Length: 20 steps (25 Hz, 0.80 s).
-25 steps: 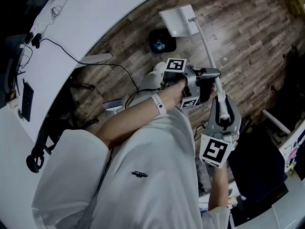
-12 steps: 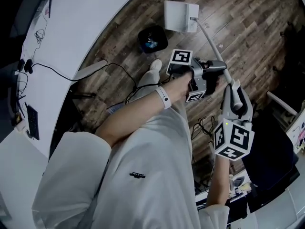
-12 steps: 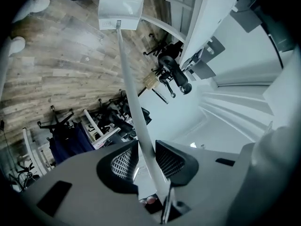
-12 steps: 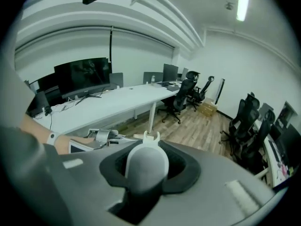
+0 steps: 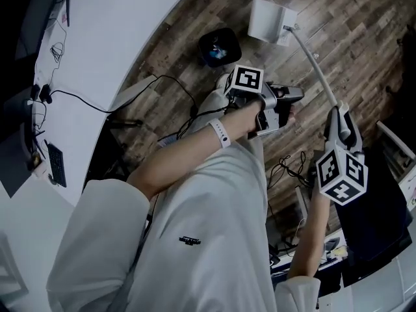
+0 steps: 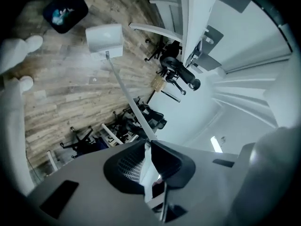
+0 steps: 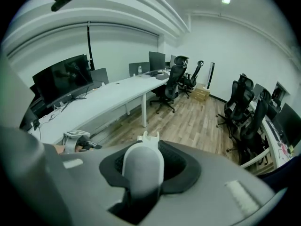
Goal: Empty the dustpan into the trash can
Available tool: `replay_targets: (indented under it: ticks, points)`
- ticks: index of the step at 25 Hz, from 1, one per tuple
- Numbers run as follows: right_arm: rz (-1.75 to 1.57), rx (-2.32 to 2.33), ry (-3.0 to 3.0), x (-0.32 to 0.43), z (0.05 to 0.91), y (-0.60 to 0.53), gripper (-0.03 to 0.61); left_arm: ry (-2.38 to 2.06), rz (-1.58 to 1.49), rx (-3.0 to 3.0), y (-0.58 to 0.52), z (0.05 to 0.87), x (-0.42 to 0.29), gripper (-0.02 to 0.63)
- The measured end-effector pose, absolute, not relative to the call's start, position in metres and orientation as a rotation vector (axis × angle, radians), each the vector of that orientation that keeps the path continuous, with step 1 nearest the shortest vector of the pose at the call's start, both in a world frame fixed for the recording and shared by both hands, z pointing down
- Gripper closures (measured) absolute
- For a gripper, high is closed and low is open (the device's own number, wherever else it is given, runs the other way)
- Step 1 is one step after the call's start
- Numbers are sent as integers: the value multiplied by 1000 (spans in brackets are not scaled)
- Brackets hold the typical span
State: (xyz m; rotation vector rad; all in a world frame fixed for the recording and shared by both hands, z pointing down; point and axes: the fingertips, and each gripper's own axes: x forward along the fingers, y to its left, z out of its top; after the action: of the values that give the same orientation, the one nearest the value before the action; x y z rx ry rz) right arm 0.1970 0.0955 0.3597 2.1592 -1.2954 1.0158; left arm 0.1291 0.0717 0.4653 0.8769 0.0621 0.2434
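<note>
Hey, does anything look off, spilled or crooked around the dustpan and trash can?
Nothing stands out: no spill shows on the floor. The dustpan is beside the trash can, not over it.

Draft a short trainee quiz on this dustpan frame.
1. True or false: the dustpan rests inside the trash can.
2. The right gripper is shut on: A) a broom, B) the dustpan handle, C) a cable.
3. Which stands nearer the white desk, dustpan or trash can?
Key: 1 false, it is apart from the can; 2 B; 3 trash can.
</note>
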Motion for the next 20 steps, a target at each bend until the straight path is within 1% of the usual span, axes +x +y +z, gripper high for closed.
replay_targets:
  ticks: [1,3,7,14,20]
  points:
    - [1022,2152,-1285,201,367,93,463,64,265,905,70,469,127,571]
    - [1042,2135,-1266,211,382,87,463,70,319,984,66,474,121,606]
    - [1123,2103,-1235,232,415,76,463,44,497,1239,57,488,100,607]
    - [1246,2045,-1189,264,475,54,463,27,719,1623,33,502,85,607]
    - [1255,1947,-1161,281,510,28,463,-15,925,1927,8,514,70,607]
